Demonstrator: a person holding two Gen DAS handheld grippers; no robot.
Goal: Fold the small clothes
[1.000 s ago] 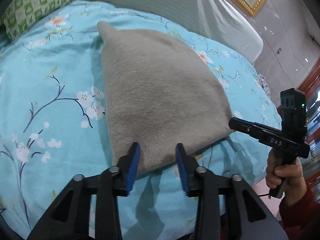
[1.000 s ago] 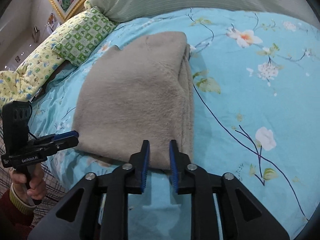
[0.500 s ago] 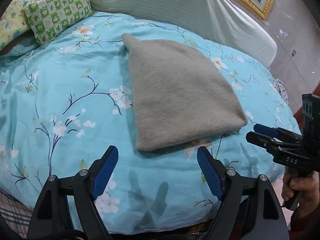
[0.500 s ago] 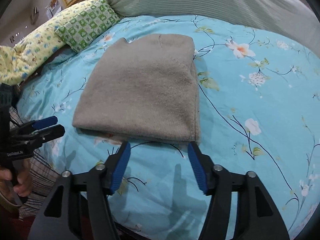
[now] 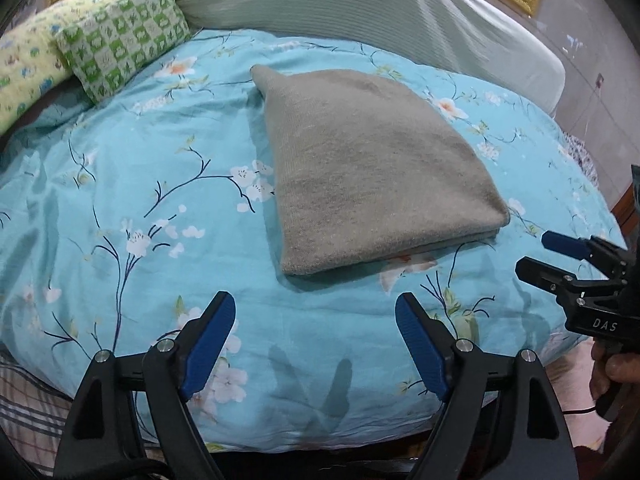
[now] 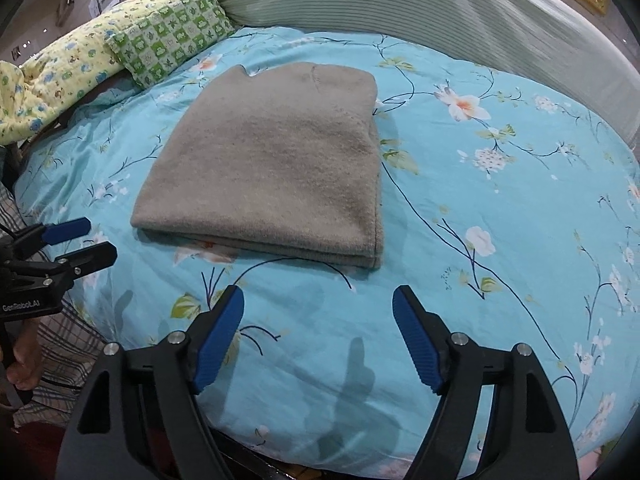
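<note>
A grey knitted garment (image 5: 360, 168) lies folded into a flat stack on the light-blue flowered bedspread (image 5: 140, 184); it also shows in the right wrist view (image 6: 276, 168). My left gripper (image 5: 316, 308) is open and empty, held back from the garment's near edge. My right gripper (image 6: 318, 300) is open and empty too, just short of the near folded edge. Each gripper shows in the other's view: the right one (image 5: 548, 252) at the bed's right edge, the left one (image 6: 80, 240) at the left.
A green checked pillow (image 6: 172, 36) and a yellow flowered pillow (image 6: 60, 68) lie at the bed's far left. A striped pale headboard cushion (image 5: 360, 12) runs along the back. The bed's front edge (image 6: 320, 452) is right below my grippers.
Both grippers let go of the garment's near edge, opened wide and drew back toward the bed's front edge. The folded garment stays flat where it was laid.
</note>
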